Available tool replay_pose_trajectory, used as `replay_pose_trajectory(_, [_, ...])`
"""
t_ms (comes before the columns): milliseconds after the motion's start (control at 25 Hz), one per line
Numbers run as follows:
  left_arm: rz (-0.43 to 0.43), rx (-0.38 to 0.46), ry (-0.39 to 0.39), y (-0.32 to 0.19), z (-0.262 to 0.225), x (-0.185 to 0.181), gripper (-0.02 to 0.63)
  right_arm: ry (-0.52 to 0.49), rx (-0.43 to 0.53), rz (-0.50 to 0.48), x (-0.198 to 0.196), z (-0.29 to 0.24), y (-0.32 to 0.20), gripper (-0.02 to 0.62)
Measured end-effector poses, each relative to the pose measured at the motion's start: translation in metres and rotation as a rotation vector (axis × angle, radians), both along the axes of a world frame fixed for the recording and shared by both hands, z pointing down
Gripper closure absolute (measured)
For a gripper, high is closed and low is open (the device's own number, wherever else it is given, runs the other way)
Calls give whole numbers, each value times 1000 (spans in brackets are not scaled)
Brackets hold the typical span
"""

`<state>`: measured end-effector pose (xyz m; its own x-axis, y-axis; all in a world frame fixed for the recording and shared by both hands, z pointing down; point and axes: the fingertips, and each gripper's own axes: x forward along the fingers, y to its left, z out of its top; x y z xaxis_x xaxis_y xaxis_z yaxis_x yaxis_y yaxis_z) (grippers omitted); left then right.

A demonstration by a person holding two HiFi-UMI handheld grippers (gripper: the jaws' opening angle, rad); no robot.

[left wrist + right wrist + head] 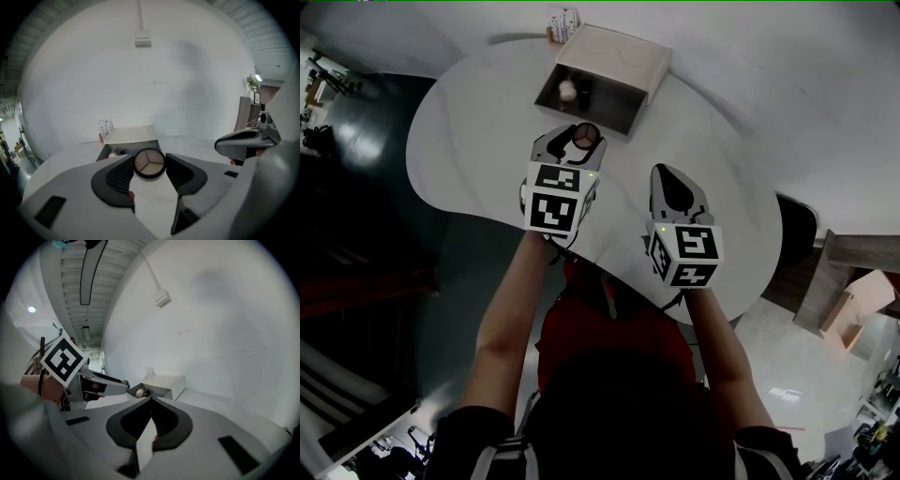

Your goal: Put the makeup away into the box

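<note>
A round compact [587, 139] with a black rim and beige powder sits between the pads of my left gripper [580, 133], which is shut on it above the table. In the left gripper view the compact [149, 164] fills the gap between the jaws, with the box [130, 136] just beyond it. The box [614, 56] is pale wood and stands at the table's far edge, open side toward me, with a small whitish round item [568, 90] inside. My right gripper [671, 178] hovers to the right, shut and empty, its jaw tips meeting [151, 401].
The white rounded table [478, 141] stands against a white wall. A small holder with printed cards [563, 22] sits behind the box. The floor is dark on the left, with furniture and boxes [853, 300] to the right.
</note>
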<state>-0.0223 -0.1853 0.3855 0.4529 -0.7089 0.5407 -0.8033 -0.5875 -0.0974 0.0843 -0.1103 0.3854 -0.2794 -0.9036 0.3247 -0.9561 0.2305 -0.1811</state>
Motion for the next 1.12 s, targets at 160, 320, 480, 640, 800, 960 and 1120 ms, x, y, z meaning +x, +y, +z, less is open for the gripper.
replay_pose_trajectory(160, [54,19,-15,-13,-9,6,371,0,10,41,0,-10,-7,581])
replay_pose_trajectory(320, [127,27,-10,-28,-11,16,371,-2,20,97,1,-18,-16,581])
replay_pose_trajectory(480, [193,27,-9,-44,-11,22,371,1,18,159,-1,-23,-28,581])
replay_pose_trajectory(640, [279,15,-23,-60,-8,30,371,-3,12,230,-2,-27,-38,581])
replay_pose_trajectory(800, [352,-14,-31,-76,6,32,370,6,-1,290,-8,-24,-46,581])
replay_pose_trajectory(960, [419,-39,-48,-91,21,39,370,12,-20,344,-9,-19,-56,581])
replay_pose_trajectory(1120, [486,-57,-70,-102,35,45,370,18,-40,381,-11,-13,-66,581])
